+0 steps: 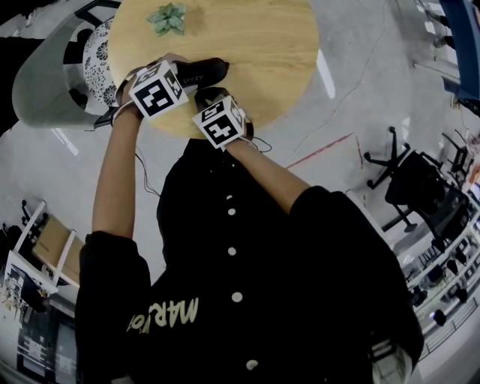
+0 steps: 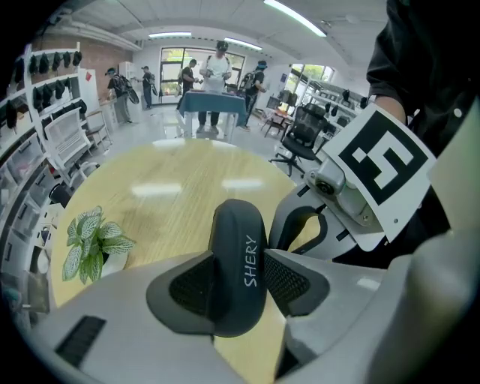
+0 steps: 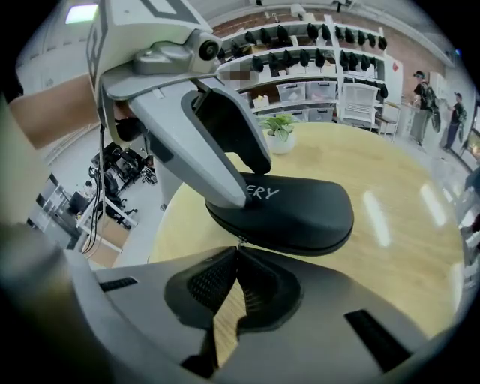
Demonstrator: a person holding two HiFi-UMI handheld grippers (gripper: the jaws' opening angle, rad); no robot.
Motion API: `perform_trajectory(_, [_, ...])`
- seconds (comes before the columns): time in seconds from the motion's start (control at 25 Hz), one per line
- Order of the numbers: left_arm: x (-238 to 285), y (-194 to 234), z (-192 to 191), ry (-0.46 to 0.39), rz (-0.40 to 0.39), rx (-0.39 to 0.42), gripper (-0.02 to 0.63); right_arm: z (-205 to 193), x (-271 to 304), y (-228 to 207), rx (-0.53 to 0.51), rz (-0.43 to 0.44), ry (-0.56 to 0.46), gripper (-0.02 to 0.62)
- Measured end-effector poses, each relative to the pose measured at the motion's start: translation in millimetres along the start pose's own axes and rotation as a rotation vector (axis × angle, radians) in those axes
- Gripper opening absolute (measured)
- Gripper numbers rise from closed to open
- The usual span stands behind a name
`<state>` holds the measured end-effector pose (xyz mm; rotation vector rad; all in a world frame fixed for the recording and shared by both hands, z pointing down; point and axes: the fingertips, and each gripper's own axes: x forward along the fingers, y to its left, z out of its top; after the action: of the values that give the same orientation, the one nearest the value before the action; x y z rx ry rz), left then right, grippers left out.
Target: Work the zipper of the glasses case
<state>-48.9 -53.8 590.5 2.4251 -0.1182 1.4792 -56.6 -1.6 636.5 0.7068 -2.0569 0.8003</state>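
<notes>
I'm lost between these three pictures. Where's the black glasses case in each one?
Head view: glasses case at the near edge of the round table, upper left of the picture.
Left gripper view: dead centre, clamped in the left jaws.
Right gripper view: centre, just past the right jaws, shut on its zipper pull.
Shared landmark: the small potted plant.

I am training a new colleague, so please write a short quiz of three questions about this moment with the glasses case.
1. True or false: the left gripper is clamped on the glasses case.
2. What do the tips of the right gripper pinch? A) a pen B) the zipper pull C) nothing
3. Fill in: the potted plant stands on the round ____ table.
Key: 1 true; 2 B; 3 wooden.
</notes>
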Motion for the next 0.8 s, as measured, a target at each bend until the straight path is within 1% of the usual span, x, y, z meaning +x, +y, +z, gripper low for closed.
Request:
perform_trajectory(0.2, [1.1,1.3,0.8,0.004,-0.02,0.0,0.206,5.5,8.5,9.9,0.041,-0.006,-0.019,0.009])
perform_trajectory(0.52, [0.6,1.8,-2.1,0.011,-0.053,-0.021,0.206,14.6,21.2,30.2,0.085,0.003,-0.036,0.011])
perform_trajectory(0.68, [1.0,1.7,-3.7,0.007,-0.061,-0.027,0.206,23.0,29.5,43.2,0.117,0.032,-0.06,0.017])
perform_trajectory(0.8, [1.0,2.4,-1.7,0.006,-0.054,-0.02,0.206,25.9,32.0,46.6,0.114,0.038,-0.069,0.02])
